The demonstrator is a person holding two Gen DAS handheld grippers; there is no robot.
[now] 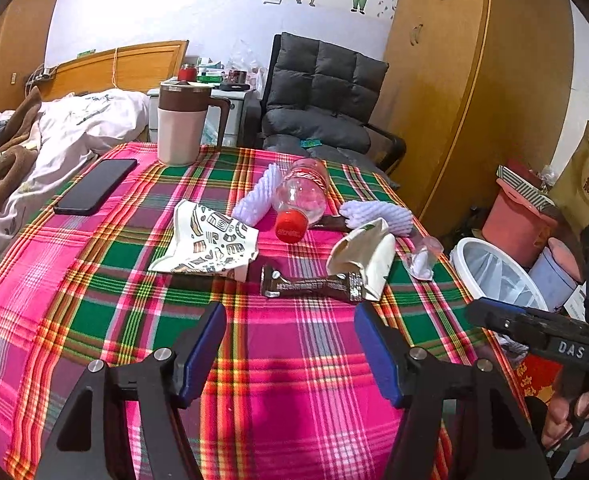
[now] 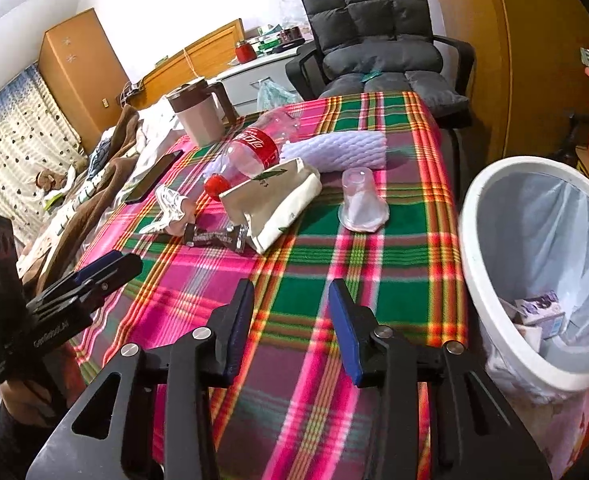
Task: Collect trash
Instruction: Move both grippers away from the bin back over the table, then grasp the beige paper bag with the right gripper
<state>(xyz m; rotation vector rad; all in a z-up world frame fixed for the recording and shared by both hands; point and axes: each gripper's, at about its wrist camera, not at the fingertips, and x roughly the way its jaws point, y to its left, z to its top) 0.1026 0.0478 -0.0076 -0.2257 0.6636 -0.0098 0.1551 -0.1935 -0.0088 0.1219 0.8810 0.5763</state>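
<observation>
Trash lies on the plaid tablecloth (image 1: 294,360): a brown snack wrapper (image 1: 312,283), a cream paper bag (image 1: 364,256), a patterned paper bag (image 1: 210,242), an empty plastic bottle (image 1: 302,196) with a red cap, two white foam sleeves (image 1: 254,196) and a clear plastic cup (image 2: 361,200). My left gripper (image 1: 290,344) is open and empty, just short of the wrapper. My right gripper (image 2: 292,324) is open and empty over the table's right part, beside the white bin (image 2: 534,272), which holds a liner and some scraps.
A black phone (image 1: 94,186) and a lidded mug (image 1: 182,124) stand at the table's far left. A grey padded chair (image 1: 318,96) is behind the table, a bed (image 1: 34,148) to the left, a wooden wardrobe (image 1: 474,80) and boxes to the right.
</observation>
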